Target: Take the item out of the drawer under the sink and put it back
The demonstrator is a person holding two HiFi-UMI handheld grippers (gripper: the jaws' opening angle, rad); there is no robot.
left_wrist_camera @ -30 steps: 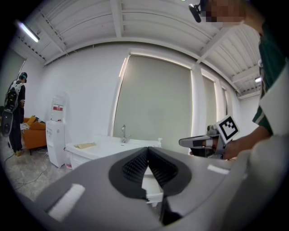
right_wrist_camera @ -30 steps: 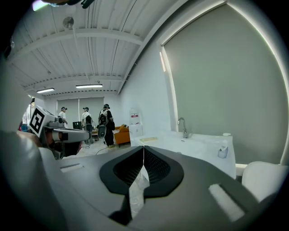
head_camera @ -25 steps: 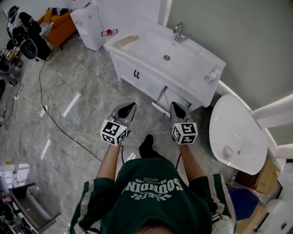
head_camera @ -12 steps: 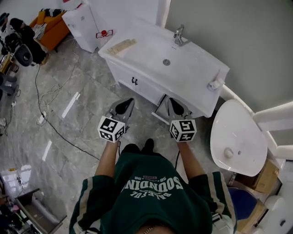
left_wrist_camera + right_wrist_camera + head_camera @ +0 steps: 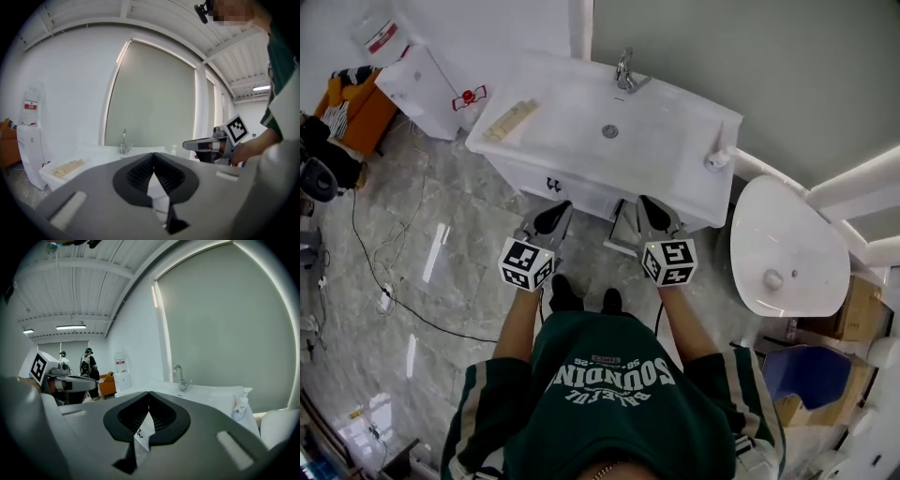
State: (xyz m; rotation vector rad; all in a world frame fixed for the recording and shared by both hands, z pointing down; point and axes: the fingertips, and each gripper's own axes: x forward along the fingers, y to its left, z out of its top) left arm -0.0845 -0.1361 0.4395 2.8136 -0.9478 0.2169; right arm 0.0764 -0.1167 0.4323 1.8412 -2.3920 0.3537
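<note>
Step in hand: approach, nothing taken out yet.

- Left tongs point(image 5: 553, 217): pressed together, nothing pinched, pointing at the cabinet doors point(image 5: 553, 185) under the worktop's point(image 5: 694, 187) front edge.
- Drawer point(image 5: 622, 228) under the sink point(image 5: 572, 112): appears ajar, between the two tongs. Its inside is hidden, so the item is unseen, presumably in there.
- Right tongs point(image 5: 650, 214): pressed together, bare, just beside the drawer.
- Soap bottle point(image 5: 715, 157): at the worktop's right edge.

Next, as I judge: spread one pair, draw the drawer wider, look in.
</note>
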